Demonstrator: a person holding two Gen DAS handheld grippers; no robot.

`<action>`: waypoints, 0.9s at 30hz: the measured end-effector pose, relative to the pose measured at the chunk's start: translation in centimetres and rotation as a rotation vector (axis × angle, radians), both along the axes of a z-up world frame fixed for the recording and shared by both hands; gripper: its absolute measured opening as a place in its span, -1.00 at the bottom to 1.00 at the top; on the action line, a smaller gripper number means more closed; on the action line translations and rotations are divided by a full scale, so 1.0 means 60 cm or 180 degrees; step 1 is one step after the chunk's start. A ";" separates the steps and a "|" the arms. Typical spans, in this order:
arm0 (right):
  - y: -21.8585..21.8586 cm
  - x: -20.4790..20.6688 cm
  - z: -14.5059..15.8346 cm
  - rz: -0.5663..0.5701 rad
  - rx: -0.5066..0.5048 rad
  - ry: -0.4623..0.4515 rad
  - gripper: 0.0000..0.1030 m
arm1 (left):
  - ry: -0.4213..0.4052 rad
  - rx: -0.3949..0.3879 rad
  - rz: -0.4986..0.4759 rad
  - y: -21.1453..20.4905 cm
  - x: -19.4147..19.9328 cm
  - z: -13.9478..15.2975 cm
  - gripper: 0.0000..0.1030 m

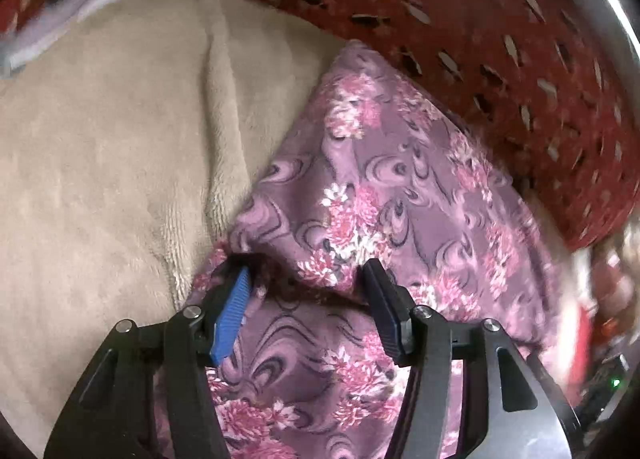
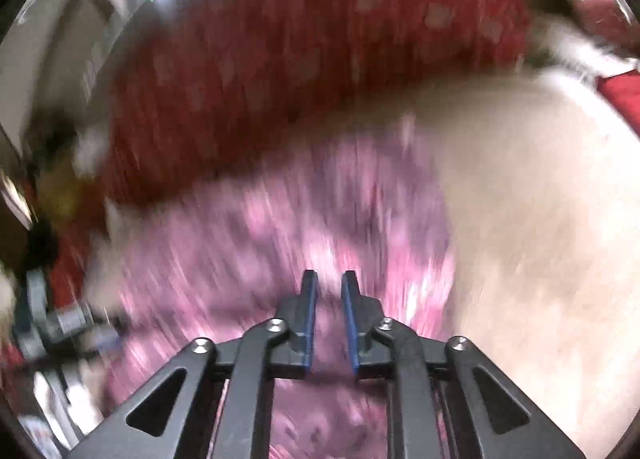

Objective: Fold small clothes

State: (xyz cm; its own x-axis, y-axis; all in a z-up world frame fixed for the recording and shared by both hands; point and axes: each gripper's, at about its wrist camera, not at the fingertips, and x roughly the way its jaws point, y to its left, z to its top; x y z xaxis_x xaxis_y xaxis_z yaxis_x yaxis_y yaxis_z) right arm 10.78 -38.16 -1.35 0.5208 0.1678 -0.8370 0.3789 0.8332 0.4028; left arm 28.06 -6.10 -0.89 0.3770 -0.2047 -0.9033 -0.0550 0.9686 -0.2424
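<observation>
Left gripper (image 1: 306,275): jaws stand about half apart, pointing steeply down at the cloth; a raised fold of the garment lies between the blue-padded finger (image 1: 234,307) and the dark finger; whether the pads press on it cannot be told.
Right gripper (image 2: 329,279): jaws narrow, a slim gap between the blue pads; nothing seen gripped; the view is heavily blurred.
Floral garment (image 1: 360,195): small purple cloth with pink and white flowers, lying rumpled directly under both grippers, one corner reaching up toward the red fabric.
Beige fleece blanket (image 1: 112,147): soft surface under the garment, creased, spreading to its left in the left wrist view.
Red patterned fabric (image 1: 480,51): lies beyond the garment and blanket, dotted with pale and dark slivers.
White cloth (image 1: 72,15): far corner, blurred, beside the blanket.
</observation>
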 end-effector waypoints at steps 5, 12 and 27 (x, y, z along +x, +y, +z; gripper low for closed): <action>-0.005 -0.036 0.021 0.0174 0.0191 0.0130 -0.65 | 0.0408 0.0274 -0.0283 -0.009 -0.043 0.012 0.08; 0.038 -0.165 0.045 0.0749 0.0055 0.0583 -0.47 | 0.0824 0.0392 -0.0743 0.041 -0.171 0.033 0.08; 0.020 -0.466 0.057 0.0473 0.0568 0.0518 -0.08 | 0.1543 -0.0130 -0.0563 0.265 -0.348 0.000 0.08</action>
